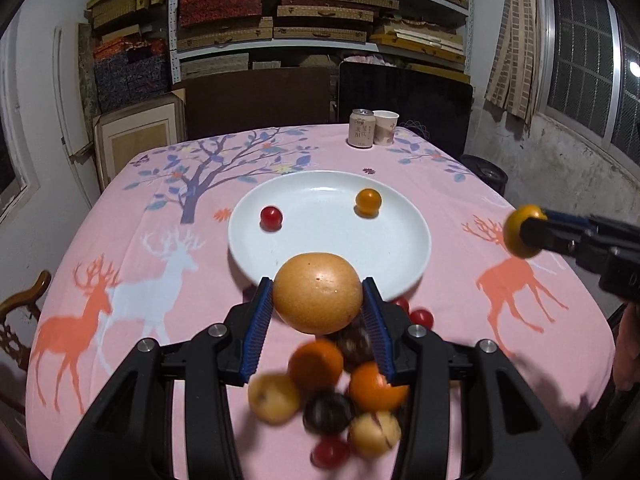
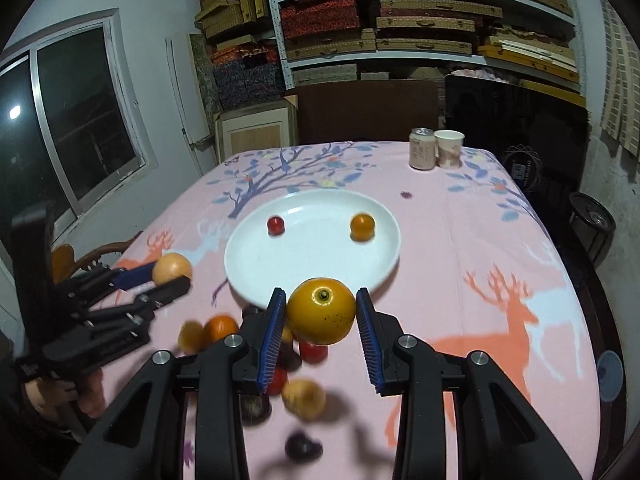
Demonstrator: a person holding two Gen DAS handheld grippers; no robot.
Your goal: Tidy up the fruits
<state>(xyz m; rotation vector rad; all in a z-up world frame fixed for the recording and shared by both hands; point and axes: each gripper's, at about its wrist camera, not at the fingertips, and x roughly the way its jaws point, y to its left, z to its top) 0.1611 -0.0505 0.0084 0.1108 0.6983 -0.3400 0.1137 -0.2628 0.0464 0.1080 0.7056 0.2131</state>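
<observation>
My left gripper (image 1: 318,294) is shut on a large tan-orange fruit (image 1: 318,292), held above the near rim of the white plate (image 1: 320,236). My right gripper (image 2: 321,310) is shut on a yellow-orange fruit (image 2: 321,310), also near the plate's (image 2: 312,256) front rim. The plate holds a small red fruit (image 1: 271,217) and a small orange fruit (image 1: 368,201). A blurred pile of loose fruits (image 1: 332,396) lies on the cloth under my left gripper. The right gripper shows at the right edge of the left wrist view (image 1: 532,236); the left gripper shows at the left of the right wrist view (image 2: 168,276).
A pink tablecloth with deer and tree prints (image 1: 140,264) covers the table. A drink can (image 1: 361,128) and a paper cup (image 1: 385,127) stand at the far edge. A wooden chair (image 1: 20,304) is at the left. Shelves of boxes stand behind.
</observation>
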